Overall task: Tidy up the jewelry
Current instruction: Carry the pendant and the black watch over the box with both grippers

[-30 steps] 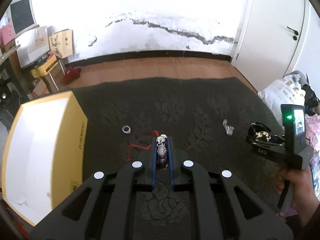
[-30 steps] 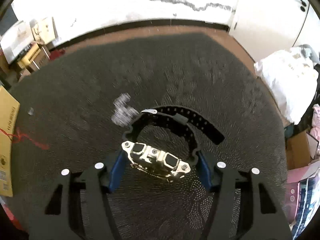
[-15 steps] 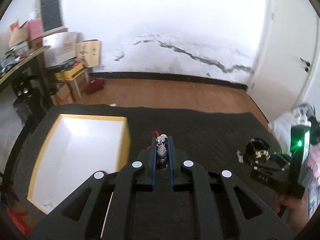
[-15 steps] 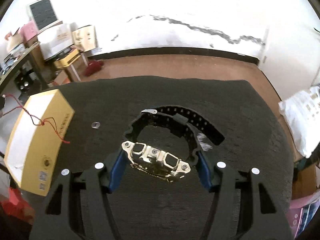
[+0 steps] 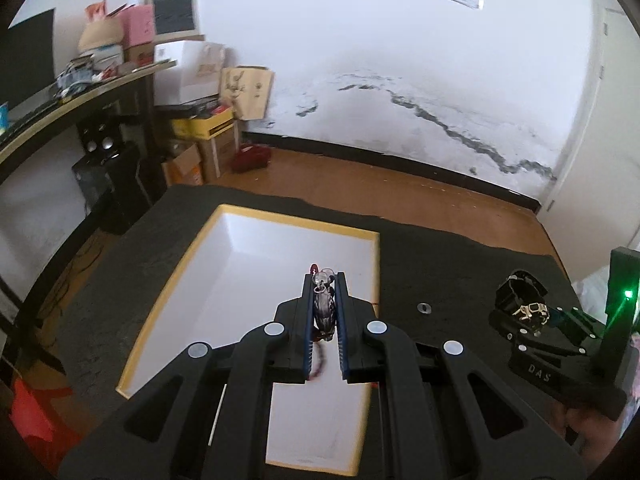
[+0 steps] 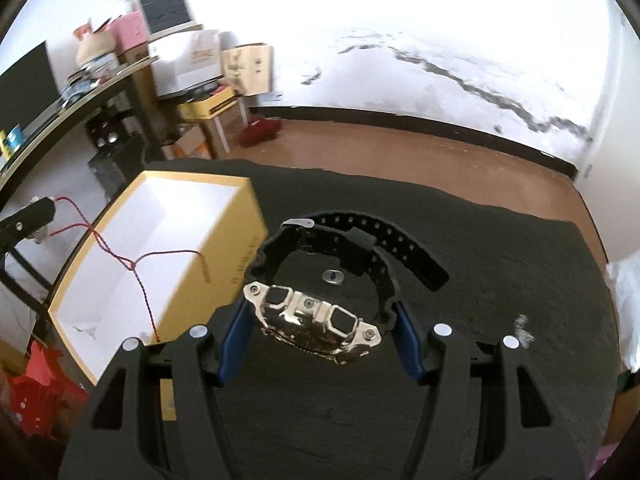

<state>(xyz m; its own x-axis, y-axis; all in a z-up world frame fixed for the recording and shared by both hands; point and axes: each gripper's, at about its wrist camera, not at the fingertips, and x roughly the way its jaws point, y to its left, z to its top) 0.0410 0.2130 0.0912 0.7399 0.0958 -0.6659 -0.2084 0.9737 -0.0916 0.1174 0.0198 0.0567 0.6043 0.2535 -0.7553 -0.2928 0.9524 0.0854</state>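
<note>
My left gripper (image 5: 325,280) is shut on a small silver pendant (image 5: 324,304) and hangs over the white inside of the open yellow box (image 5: 168,300). The pendant's red cord (image 6: 140,276) dangles from the left gripper (image 6: 38,216) down into the box (image 6: 236,256). Held between the blue pads of my right gripper (image 6: 320,316) is a black-strapped watch (image 6: 312,316) with a shiny metal case, in the air above the dark cloth just right of the box. In the left wrist view, the right gripper (image 5: 524,314) and watch (image 5: 520,292) appear at the far right.
A silver ring (image 6: 333,276) lies on the dark patterned cloth (image 6: 500,264) right of the box, and another small silver piece (image 6: 524,330) lies further right. A cluttered desk (image 5: 80,96) and stacked boxes (image 5: 208,128) stand at left. Wooden floor lies beyond the cloth.
Both hands have risen and swung left toward the box. The left gripper with the pendant moved from above the cloth to over the box's inside; the watch came close to the box's right wall.
</note>
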